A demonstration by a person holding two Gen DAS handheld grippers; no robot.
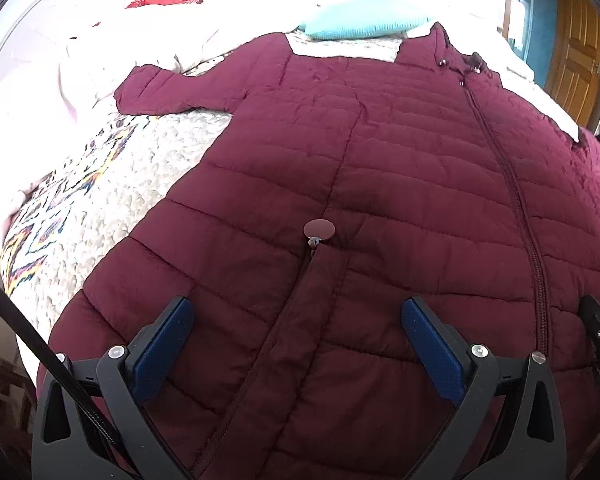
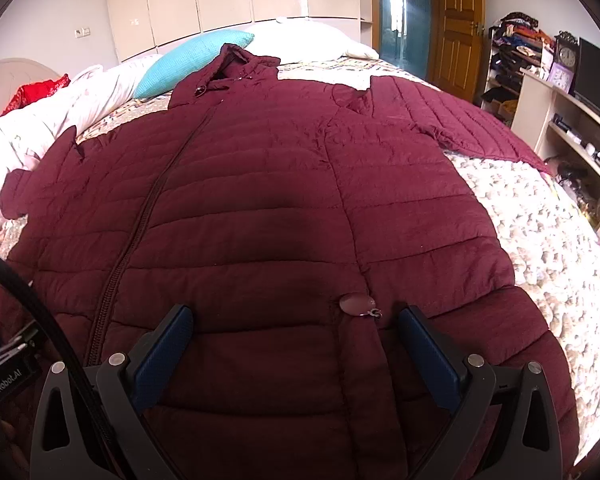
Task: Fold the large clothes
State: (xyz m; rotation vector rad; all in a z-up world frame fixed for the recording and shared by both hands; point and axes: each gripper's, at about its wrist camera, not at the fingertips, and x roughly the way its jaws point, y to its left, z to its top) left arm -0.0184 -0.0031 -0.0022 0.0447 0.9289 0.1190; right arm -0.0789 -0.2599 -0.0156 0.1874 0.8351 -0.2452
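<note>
Because folding needs a flat start, the maroon puffer coat [image 2: 260, 184] lies spread face up on the bed [image 2: 540, 240], zipped, with sleeves out to either side and its hood toward the turquoise pillow [image 2: 188, 60]. The left gripper [image 1: 298, 322] hovers near the coat's hem over one pocket zip pull [image 1: 319, 229], jaws wide apart and holding nothing. The right gripper [image 2: 296, 330] hangs likewise, spread and empty, beside the other pocket's pull [image 2: 358, 305]. Beside it, a black device [image 2: 8, 368] reads "GenRobot.AI".
</note>
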